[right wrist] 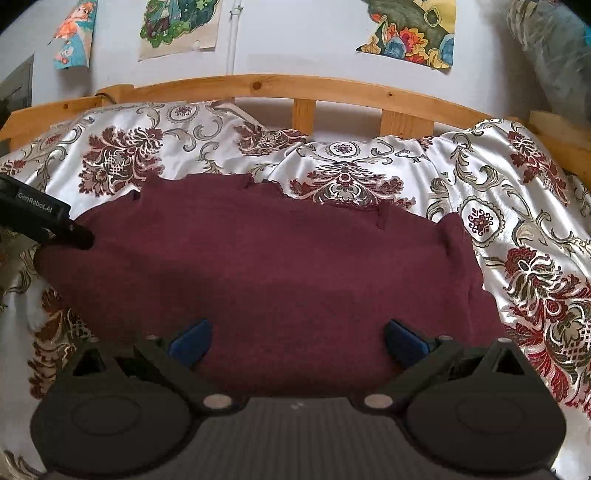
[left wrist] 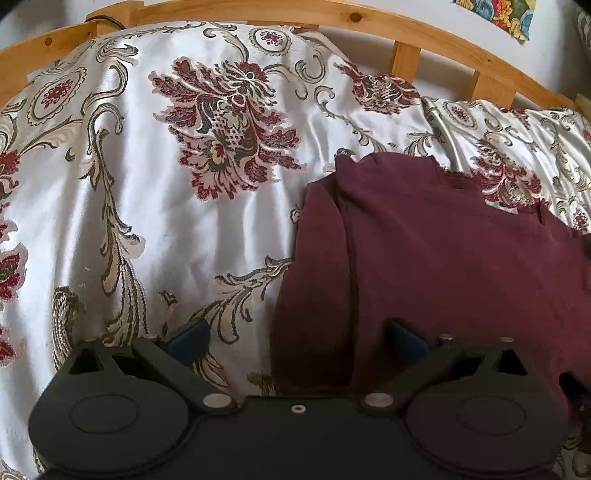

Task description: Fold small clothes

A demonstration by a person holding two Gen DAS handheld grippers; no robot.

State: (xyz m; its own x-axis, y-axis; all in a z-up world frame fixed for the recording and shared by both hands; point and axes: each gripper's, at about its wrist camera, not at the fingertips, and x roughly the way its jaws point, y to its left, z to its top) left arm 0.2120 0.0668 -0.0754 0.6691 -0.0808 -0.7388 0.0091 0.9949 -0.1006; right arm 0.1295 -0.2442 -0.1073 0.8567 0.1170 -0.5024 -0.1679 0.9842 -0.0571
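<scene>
Both the left hand-held gripper (left wrist: pixel 297 341) and right hand-held gripper (right wrist: pixel 298 341) hover level, blue-padded fingers spread wide.

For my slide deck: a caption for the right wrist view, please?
Open right claw poised over a maroon garment on a floral bedspread.

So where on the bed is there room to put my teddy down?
The widest bare stretch of bedspread lies left of the maroon garment, running up to the wooden rail. A narrower strip lies on the garment's right. The middle is taken: the garment fills it, with both open grippers over it.
</scene>
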